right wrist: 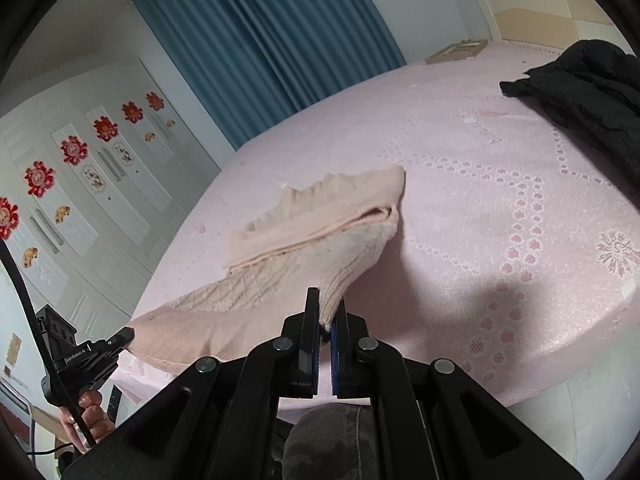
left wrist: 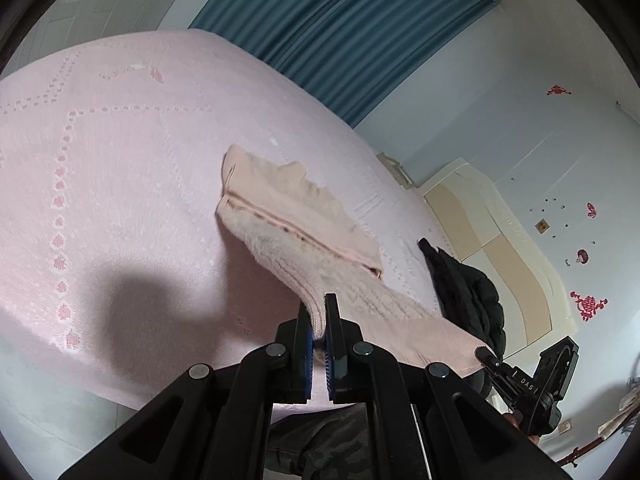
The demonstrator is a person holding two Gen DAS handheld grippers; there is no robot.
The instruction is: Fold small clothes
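Note:
A small pale-pink knitted garment [left wrist: 304,232] lies partly folded on the pink bedspread [left wrist: 120,160]; its near edge is lifted off the bed. My left gripper [left wrist: 319,312] is shut on one near corner of it. My right gripper [right wrist: 328,308] is shut on the other near corner, and the garment [right wrist: 320,224] stretches between the two. The right gripper shows in the left wrist view [left wrist: 486,354] at the right, pinching the cloth. The left gripper shows in the right wrist view [right wrist: 126,334] at the lower left, pinching the cloth.
A black jacket [left wrist: 468,292] lies on the bed near the beige headboard [left wrist: 500,240]; it also shows in the right wrist view [right wrist: 588,92]. Blue curtains [right wrist: 272,48] hang behind the bed. White wardrobes [right wrist: 80,184] with red flower stickers stand at the left.

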